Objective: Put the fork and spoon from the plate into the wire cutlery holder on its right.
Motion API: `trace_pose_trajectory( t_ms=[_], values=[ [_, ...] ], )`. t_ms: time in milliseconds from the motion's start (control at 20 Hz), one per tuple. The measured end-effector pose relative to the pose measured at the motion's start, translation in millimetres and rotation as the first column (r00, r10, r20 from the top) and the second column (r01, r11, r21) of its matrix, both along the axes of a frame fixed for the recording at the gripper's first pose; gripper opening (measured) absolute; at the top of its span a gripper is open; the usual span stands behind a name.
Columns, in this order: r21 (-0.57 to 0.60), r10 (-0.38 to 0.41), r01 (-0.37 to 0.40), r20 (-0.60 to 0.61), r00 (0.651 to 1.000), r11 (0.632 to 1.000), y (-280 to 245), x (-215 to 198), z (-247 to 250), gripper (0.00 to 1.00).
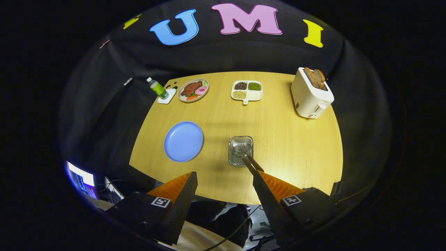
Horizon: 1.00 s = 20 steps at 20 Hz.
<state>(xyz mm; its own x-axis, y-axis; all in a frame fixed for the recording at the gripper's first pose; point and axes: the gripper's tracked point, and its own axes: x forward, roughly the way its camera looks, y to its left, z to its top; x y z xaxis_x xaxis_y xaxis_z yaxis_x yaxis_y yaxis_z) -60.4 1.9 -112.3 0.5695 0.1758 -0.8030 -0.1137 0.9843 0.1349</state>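
Hand-held gripper (224,181) spread, empty, high over table (285,139); blue plate (183,141) bare, cutlery handles (251,163) stand in wire holder (240,150) right of it; placing looks finished, next only withdrawal.

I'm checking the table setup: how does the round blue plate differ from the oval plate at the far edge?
The round blue plate is bare and lies near the gripper, whose fingers are open, left of the wire cutlery holder. The oval pale plate carries food, looks smaller, and sits beyond it beside a green bottle. Both rest flat on the wooden table.
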Motion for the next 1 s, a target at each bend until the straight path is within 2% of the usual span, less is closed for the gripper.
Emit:
trace_pose_trajectory(
  t_ms=[300, 500, 700, 1000],
  values=[
    [0.039, -0.016, 0.010, 0.151, 0.988, 0.999, 23, 9, 27, 1.00],
    [0.104, -0.020, -0.011, 0.296, 0.955, 0.994, 37, 26, 76, 0.99],
    [0.107, -0.025, -0.030, 0.475, 0.880, 0.994, 34, 52, 126, 0.99],
    [0.114, -0.012, -0.085, 0.661, 0.750, 0.990, 38, 71, 191, 0.99]
  ],
)
